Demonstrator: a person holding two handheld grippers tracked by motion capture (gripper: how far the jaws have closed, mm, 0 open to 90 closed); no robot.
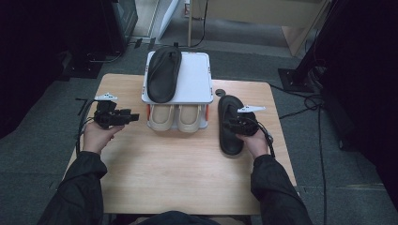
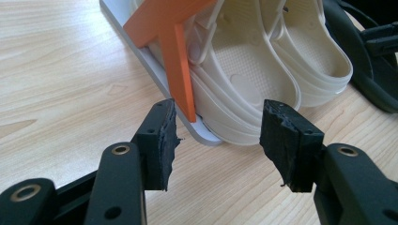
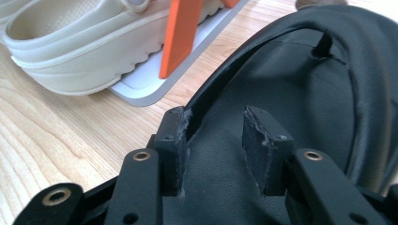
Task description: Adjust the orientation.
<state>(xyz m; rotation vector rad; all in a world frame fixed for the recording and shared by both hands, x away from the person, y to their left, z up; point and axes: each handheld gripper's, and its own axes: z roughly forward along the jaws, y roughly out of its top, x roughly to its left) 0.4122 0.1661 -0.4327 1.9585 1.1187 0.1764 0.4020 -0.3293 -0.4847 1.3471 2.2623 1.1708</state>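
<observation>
The black sandal (image 1: 231, 125) lies flat on the table (image 1: 164, 173), just right of the rack (image 1: 192, 75), toe end pointing away from the person. It's matte black, soft-looking, with a faint leathery grain on the footbed and a thong strap arching over it. The right gripper (image 1: 233, 123) sits right over it, jaws partly apart. In the right gripper view its left pad (image 3: 174, 140) is up against the strap's edge while the other pad stands clear over the footbed, so it doesn't look clamped, though honestly the angle makes it hard to be sure.

The second black sandal (image 1: 164, 72) rests on the rack's white top shelf, same long oval shape. Under that shelf is a pair of cream clogs (image 1: 176, 117), smooth moulded foam with dimpled insoles and ridged soles. Orange brackets (image 2: 176, 56) prop up the shelf.

The left gripper (image 1: 129, 117) hangs off to the left of the rack, jaws wide and empty, rough torn-looking black pads (image 2: 162, 136) aimed at the clogs. The table is pale wood-grain laminate.
</observation>
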